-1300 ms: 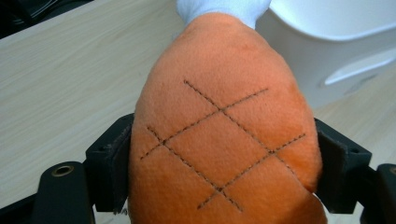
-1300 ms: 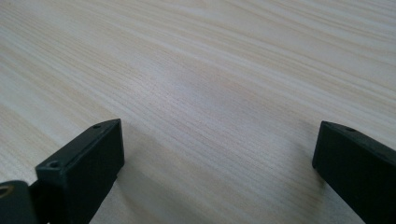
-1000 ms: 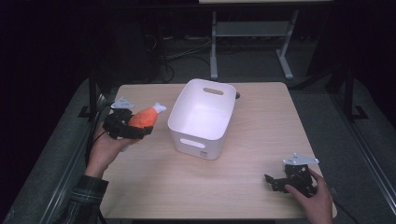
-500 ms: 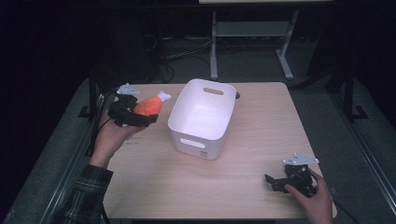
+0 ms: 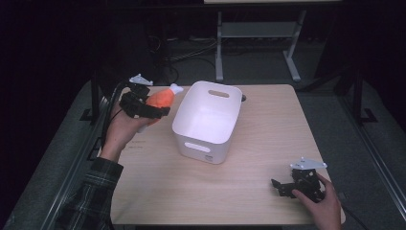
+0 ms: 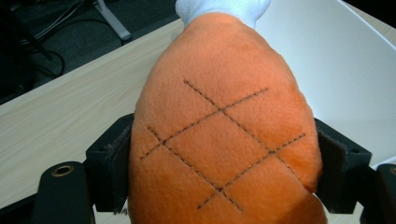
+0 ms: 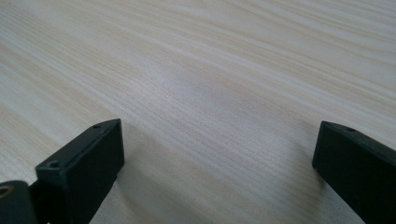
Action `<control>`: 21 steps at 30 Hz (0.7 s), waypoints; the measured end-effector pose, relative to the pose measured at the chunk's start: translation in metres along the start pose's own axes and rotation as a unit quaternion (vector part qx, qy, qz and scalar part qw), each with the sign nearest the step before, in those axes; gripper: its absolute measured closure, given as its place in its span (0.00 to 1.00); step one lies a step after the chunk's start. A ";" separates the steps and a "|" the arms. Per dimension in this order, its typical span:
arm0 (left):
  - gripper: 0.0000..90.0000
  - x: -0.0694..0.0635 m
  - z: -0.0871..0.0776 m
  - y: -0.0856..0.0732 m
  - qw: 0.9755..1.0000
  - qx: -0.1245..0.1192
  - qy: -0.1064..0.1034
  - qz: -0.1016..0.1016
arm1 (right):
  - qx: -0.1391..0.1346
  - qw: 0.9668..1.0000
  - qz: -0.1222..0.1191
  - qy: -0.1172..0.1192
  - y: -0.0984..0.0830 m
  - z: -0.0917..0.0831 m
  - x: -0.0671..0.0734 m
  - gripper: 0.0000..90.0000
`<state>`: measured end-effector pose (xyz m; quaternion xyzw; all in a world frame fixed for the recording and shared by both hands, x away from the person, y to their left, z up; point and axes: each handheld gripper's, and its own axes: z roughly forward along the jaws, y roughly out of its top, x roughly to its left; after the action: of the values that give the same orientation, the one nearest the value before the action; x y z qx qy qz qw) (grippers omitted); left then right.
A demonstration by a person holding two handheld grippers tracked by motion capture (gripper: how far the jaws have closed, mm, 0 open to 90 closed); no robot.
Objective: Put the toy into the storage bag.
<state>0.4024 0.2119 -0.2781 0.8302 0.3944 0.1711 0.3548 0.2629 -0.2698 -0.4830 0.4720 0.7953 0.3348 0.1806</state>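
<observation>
An orange plush toy point(image 5: 161, 98) with a white tip and stitched crosshatch lines is held above the table's left side, just left of a white plastic bin point(image 5: 207, 120). My left gripper point(image 5: 152, 109) is shut on the toy. In the left gripper view the toy point(image 6: 224, 135) sits squeezed between both jaws, with the bin's white wall point(image 6: 336, 70) close behind it. My right gripper point(image 5: 280, 188) rests low at the table's front right corner. Its jaws stand wide apart over bare wood point(image 7: 215, 93), with nothing between them.
The wooden table point(image 5: 268, 143) carries the bin at its middle. The bin looks empty inside and has handle slots. Dark floor, cables and a metal stand's legs point(image 5: 253, 38) lie beyond the far edge. Table edges are close to both hands.
My left gripper has lifted the orange toy up and to the right, closer to the bin's left rim. The right gripper has stayed in place.
</observation>
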 end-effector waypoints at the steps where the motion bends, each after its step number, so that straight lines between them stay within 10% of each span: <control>1: 0.23 -0.001 0.002 0.003 1.000 0.002 -0.001 0.002 | 0.000 1.000 0.000 0.000 0.000 0.000 0.000 0.02; 21: 0.23 -0.028 0.043 0.046 1.000 0.009 -0.015 0.007 | -0.001 1.000 0.000 0.000 0.000 0.000 0.000 0.02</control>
<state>0.4332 0.1503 -0.2747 0.8384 0.3850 0.1579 0.3520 0.2629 -0.2697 -0.4830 0.4717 0.7951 0.3357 0.1807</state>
